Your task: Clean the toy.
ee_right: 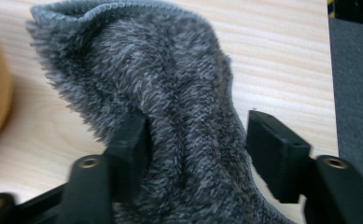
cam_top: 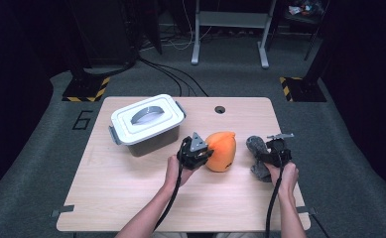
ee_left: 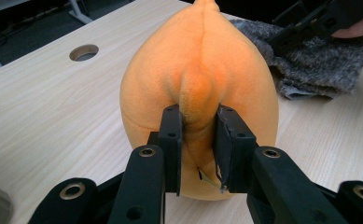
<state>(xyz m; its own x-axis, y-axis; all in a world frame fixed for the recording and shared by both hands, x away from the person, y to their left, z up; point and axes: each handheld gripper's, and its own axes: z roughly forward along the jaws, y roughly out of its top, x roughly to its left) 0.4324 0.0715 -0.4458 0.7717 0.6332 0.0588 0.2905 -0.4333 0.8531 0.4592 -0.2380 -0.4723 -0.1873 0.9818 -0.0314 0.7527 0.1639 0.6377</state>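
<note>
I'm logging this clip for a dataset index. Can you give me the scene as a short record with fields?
surface: wooden table
left gripper: shut on a fold of the orange plush toy
right gripper: open, jaws on either side of the grey fuzzy cloth, right jaw apart from it
storage: lidded grey box, closed, at the table's far left

My table (cam_top: 131, 198), light wood grain, cable hole at upper centre. Lying on it: lidded grey storage box (cam_top: 147, 125) upper left, orange plush (cam_top: 221, 151) centre, grey fuzzy cloth (cam_top: 256, 148) right of centre.
</note>
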